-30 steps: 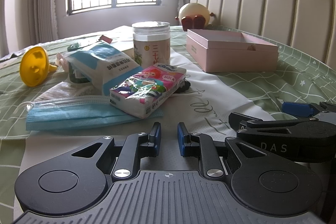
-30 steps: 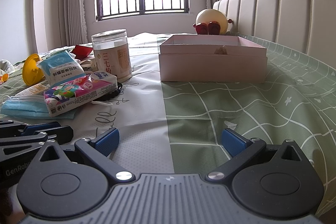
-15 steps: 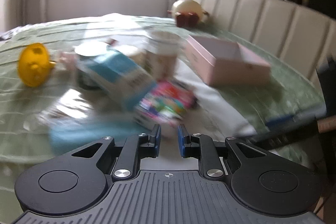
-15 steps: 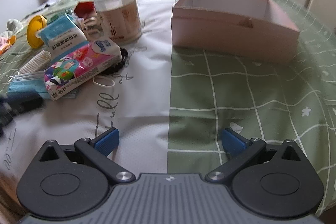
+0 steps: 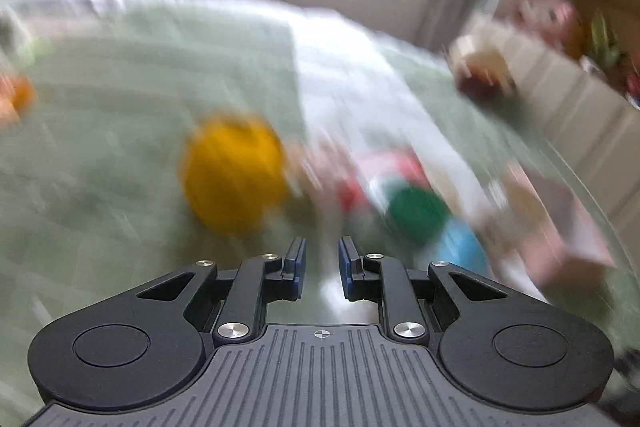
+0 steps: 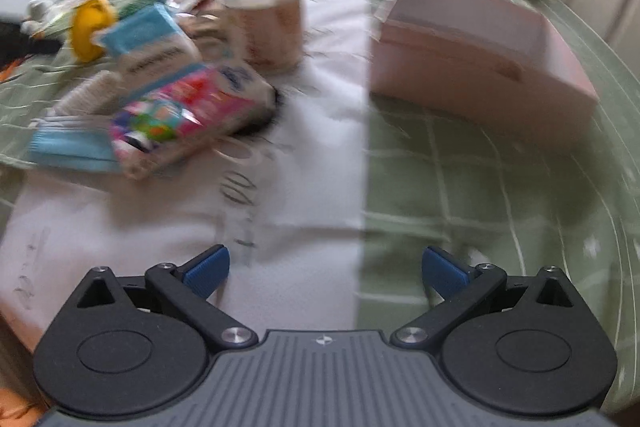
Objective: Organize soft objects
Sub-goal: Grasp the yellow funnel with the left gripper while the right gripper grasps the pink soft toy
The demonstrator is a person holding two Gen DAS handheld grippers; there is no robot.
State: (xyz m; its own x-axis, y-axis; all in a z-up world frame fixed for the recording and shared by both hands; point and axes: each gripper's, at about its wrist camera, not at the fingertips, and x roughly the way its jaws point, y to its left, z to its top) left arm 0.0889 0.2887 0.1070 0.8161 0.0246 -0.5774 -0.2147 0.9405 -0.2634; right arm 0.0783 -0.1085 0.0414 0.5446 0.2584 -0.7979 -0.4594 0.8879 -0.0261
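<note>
Two grippers, both empty: left gripper (image 5: 322,273) narrowly parted, right gripper (image 6: 325,269) spread wide, ready to grasp. Tissue pack (image 6: 188,117) left of pink box (image 6: 480,63), seemingly its destination.

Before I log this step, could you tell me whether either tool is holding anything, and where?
Nothing is held. The left tool has a narrow empty gap; the right tool is wide open over the bedspread.

The left hand-held gripper (image 5: 322,273) has swung left toward the yellow funnel (image 5: 234,173).
</note>
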